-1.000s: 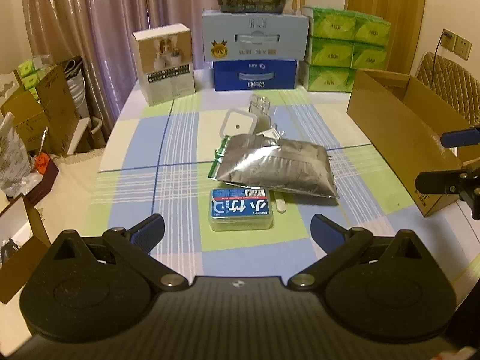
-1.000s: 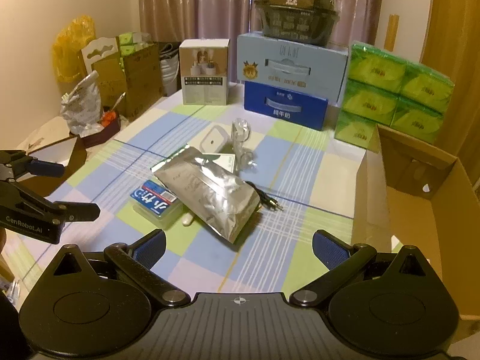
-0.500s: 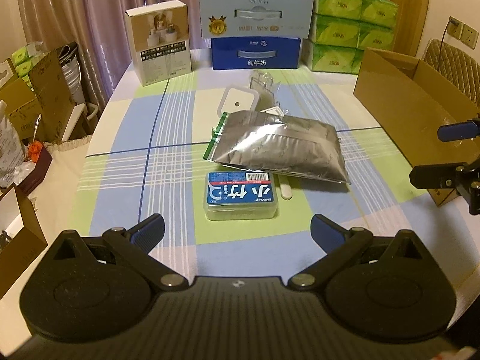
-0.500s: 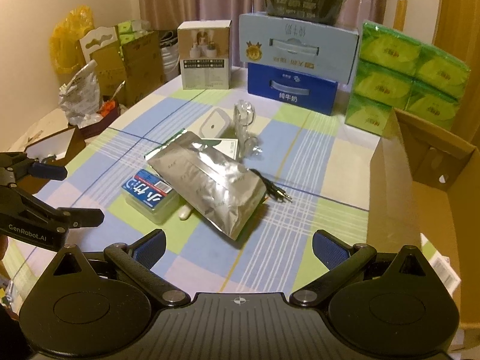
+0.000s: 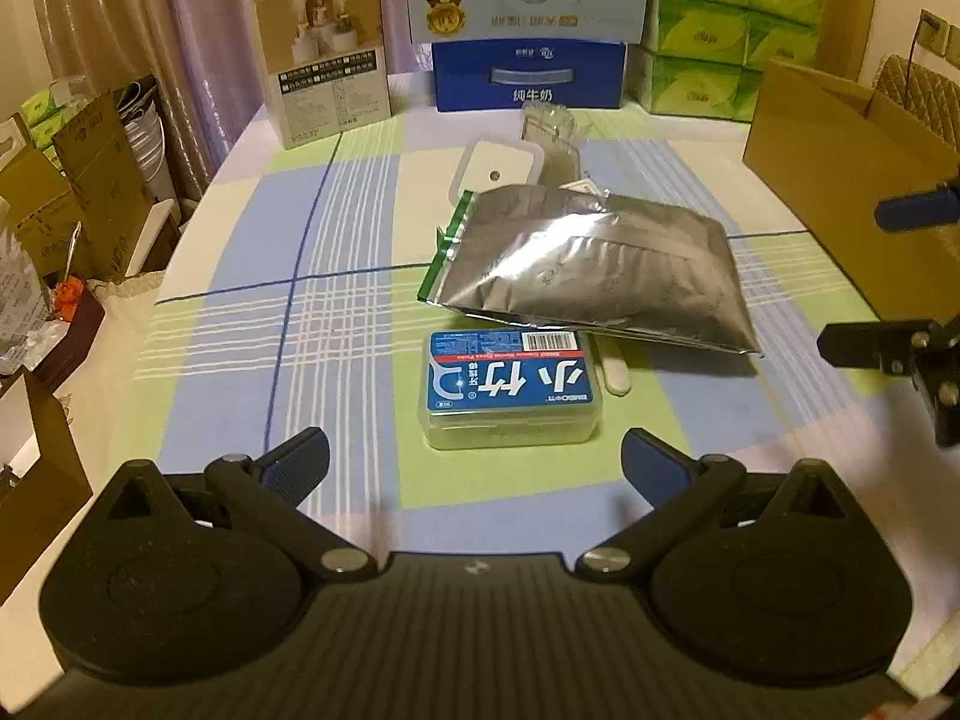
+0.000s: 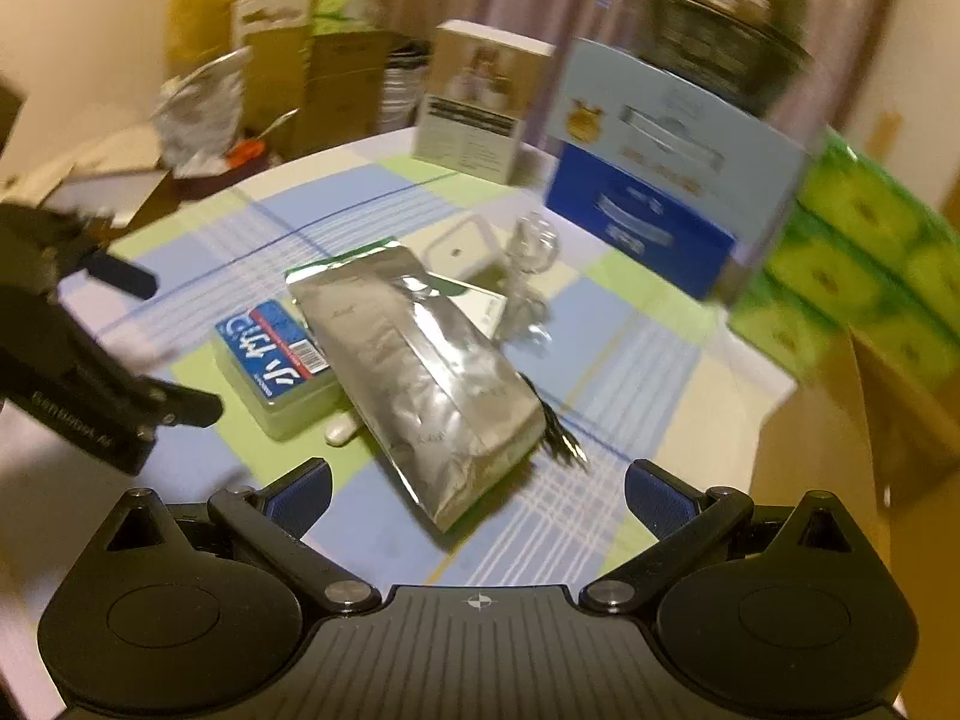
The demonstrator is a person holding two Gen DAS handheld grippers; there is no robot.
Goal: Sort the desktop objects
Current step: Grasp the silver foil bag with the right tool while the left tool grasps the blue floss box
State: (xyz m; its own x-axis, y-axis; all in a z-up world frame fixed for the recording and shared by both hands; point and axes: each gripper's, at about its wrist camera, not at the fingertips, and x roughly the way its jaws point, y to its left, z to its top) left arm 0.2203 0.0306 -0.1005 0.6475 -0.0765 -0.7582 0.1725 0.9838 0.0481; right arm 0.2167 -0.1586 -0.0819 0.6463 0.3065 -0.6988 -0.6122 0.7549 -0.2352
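Pouch of silver foil (image 5: 591, 267) in centre of left wrist view, flat on checked tablecloth (image 5: 336, 324), lower edge overlapping blue-labelled plastic box (image 5: 510, 387) just below it. Probably light and soft, crinkly, with slippery skin; best taken at a free flat corner or along the green-striped sealed edge, not across the puffed middle. Box likely stiff and light, smooth lid, easy to pinch across short sides. Small white stick (image 5: 615, 369) beside box, half under pouch, thin and hard to pick. White square case (image 5: 495, 171) and clear plastic packaging (image 5: 549, 132) above pouch, the second looking crushable. Black cable (image 6: 555, 429) peeking from under pouch in blurred right wrist view. Open cardboard carton (image 5: 840, 180) at right edge, possibly the destination. Left gripper (image 5: 474, 462) at bottom of frame, spread wide, holding nothing, touching nothing, box lying just ahead between tips. Right gripper (image 6: 477, 489) likewise wide apart and empty, pointing at near end of pouch.
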